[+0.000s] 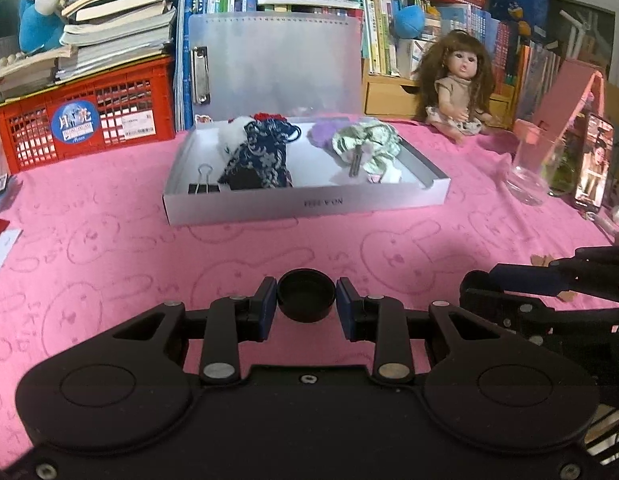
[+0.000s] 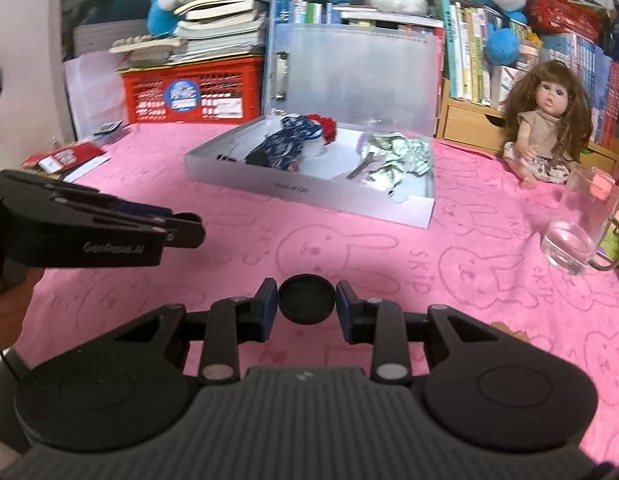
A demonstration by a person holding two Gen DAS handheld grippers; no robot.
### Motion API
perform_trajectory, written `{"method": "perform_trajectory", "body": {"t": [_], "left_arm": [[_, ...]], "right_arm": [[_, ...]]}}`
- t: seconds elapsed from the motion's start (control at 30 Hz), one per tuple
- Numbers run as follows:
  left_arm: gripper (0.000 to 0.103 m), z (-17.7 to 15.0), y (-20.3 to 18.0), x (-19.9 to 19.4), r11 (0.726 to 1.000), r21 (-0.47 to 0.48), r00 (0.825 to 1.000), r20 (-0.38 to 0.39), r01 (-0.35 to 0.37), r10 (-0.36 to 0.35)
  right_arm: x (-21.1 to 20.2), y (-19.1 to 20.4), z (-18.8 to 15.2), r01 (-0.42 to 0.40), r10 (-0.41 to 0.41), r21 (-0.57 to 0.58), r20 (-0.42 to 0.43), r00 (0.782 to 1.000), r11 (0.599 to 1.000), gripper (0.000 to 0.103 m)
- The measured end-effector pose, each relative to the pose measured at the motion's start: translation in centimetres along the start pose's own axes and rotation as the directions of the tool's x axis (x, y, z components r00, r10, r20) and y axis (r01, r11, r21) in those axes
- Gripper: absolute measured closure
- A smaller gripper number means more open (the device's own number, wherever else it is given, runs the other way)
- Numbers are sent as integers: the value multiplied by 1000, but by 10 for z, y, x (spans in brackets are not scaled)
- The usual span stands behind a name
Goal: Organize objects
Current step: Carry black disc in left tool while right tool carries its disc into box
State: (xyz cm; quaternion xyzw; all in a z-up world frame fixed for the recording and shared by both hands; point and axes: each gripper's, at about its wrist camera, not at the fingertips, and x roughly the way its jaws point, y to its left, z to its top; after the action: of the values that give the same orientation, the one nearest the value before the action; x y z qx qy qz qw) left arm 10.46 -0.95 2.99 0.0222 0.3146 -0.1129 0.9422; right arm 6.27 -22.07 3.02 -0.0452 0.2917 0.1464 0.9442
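An open silver box (image 1: 309, 203) lies on the pink cloth; it also shows in the right wrist view (image 2: 309, 196). Inside are a dark floral pouch (image 1: 257, 156), a green patterned cloth (image 1: 365, 140), a black binder clip (image 1: 203, 186) and a metal key (image 1: 355, 164). My left gripper (image 1: 306, 302) is shut on a black round cap (image 1: 306, 296) above the cloth, in front of the box. My right gripper (image 2: 306, 302) is shut on another black round cap (image 2: 306, 300). The left gripper also appears at the left of the right wrist view (image 2: 109, 228).
A doll (image 1: 457, 84) sits at the back right beside a glass mug (image 1: 529, 168) and a pink frame (image 1: 565, 96). A red crate (image 1: 85, 116) with stacked books stands at the back left. Bookshelves and plush toys line the back. Papers (image 2: 65, 160) lie at the left.
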Motion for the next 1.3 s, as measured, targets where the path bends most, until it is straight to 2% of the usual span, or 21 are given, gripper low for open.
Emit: {"method": "perform_trajectory", "body": {"t": [0.27,0.83,1.0,1.3], "left_arm": [[72,20,5,12,1000,-12,1000,23,-18,19],[72,75,31,48,994,-81,996,55,-66,71],[72,92,41,60,992,-107,995,57,-72,78],[72,113,45,84,992,-93,993,72,-84,91]], "right_arm": [[17,-13,19,9,-10,59,12,1000,998,67],[46,-33,74,23,-28,86,56,998,996,67],[59,-43,88,8,-14,114,50,999,993,67],[87,-58,108,-14,10,178,23,1000,984,67]]}}
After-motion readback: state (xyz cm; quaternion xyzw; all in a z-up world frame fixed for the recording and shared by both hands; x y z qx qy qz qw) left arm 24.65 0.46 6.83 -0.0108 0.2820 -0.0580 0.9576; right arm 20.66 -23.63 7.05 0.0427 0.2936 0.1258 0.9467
